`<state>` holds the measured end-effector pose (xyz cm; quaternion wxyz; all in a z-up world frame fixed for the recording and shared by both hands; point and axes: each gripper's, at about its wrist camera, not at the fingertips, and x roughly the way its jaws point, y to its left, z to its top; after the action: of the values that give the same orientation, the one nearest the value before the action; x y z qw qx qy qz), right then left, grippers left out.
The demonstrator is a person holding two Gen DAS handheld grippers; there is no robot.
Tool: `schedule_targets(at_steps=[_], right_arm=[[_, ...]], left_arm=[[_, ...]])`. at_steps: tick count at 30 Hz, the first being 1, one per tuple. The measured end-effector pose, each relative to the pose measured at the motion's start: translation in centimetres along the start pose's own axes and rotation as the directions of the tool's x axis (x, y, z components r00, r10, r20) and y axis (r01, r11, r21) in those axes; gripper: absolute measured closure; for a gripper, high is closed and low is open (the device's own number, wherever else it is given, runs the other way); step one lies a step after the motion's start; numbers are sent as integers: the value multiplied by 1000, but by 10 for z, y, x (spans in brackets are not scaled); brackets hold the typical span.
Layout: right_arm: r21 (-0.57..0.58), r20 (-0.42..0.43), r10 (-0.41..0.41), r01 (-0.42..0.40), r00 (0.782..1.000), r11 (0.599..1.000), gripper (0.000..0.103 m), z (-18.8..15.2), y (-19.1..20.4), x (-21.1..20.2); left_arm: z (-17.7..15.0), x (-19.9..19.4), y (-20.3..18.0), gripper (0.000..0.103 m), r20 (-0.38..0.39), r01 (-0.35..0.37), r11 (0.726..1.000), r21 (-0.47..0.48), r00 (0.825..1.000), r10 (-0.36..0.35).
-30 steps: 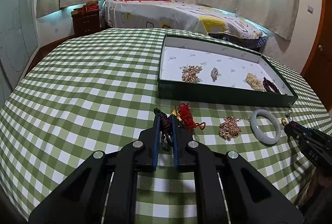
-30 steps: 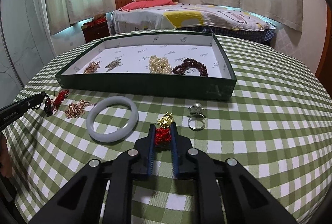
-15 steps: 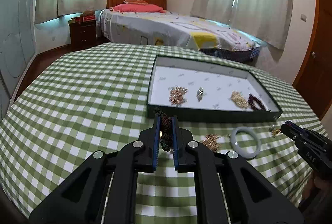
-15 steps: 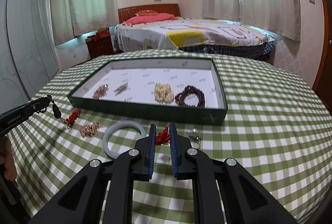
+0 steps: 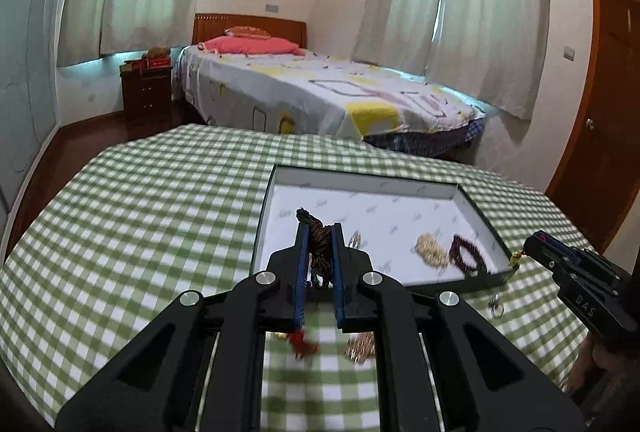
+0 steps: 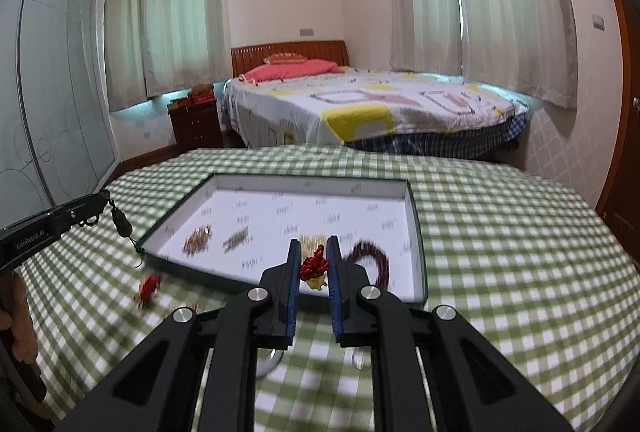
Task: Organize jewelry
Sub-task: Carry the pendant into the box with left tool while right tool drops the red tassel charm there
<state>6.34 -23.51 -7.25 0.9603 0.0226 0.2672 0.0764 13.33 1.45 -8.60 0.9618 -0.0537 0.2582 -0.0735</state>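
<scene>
Two black grippers hang above a green-checked tablecloth (image 5: 152,216). The left gripper (image 5: 319,238) has its jaws nearly closed, pinching a dark braided cord pendant (image 5: 318,236) above the left end of a shallow green tray (image 6: 418,232) lined with white printed paper. The right gripper (image 6: 313,264) clamps a knotted red cord charm (image 6: 314,266) with a gold piece beneath, above the tray's near edge. Jewelry lying inside the tray is motion-blurred: gold clusters, dark beads (image 6: 372,256).
</scene>
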Motion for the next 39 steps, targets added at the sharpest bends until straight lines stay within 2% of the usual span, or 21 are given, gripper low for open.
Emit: schedule_targets(at_steps=[10,14,18,24,34,36,39], right_arm=[[-16,85,-6,7,996,1000,89,50,-3,38],[-2,81,-17,17,997,1000,89,55,-10,61],[10,32,-37,37,999,999,89,49,-19,93],[14,-87,-54,55,995,998,89,36,-30,135],[25,-212,-75,82,974,996,89,29,-34,159],[31,-236,-70,79,969,996,89,28,-35,163],[27,-246,-73,82,967,996,82,29,-38,165]], left_arm=[[42,47,-12,92,64,10,1000,15,998,-11],[52,79,-15,92,53,2,1000,23,999,-4],[46,122,-14,92,-27,0,1000,12,1000,0],[34,174,-12,92,-150,-40,998,42,988,45],[29,208,-15,91,-262,-64,996,68,962,80],[28,211,-15,87,-274,-67,996,62,958,82],[27,212,-18,79,-276,-65,996,67,958,81]])
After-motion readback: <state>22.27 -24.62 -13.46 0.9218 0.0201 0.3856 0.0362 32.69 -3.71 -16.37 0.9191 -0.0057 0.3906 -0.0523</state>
